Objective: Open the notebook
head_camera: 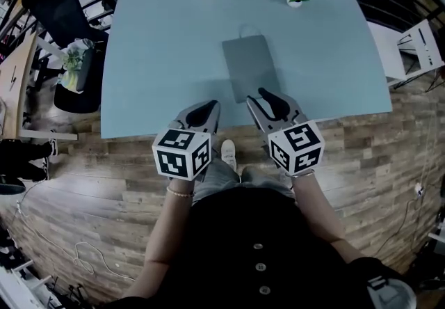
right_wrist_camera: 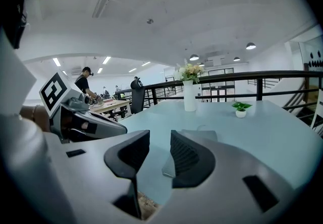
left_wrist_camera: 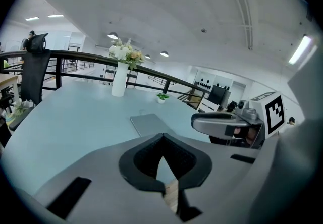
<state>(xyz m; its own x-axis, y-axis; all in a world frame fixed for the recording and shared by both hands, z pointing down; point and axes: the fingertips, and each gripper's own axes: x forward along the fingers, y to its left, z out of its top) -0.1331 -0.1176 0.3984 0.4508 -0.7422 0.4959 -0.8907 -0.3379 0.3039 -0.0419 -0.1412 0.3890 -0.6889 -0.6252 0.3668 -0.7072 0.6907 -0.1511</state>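
We judge this the approach: the flat grey rectangular notebook [head_camera: 249,64] lies closed just ahead of our right gripper [head_camera: 268,100], jaws apart and empty, beside our left gripper [head_camera: 207,107], jaws together, so next we must catch its cover.

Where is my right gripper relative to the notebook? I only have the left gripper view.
Observer: In the head view, the right gripper has its tips at the near edge of the notebook, towards its right corner.
Operator: Are its jaws open?
Observer: Yes. The right gripper view shows them apart, with nothing gripped. The closed notebook's near corner shows just past them.
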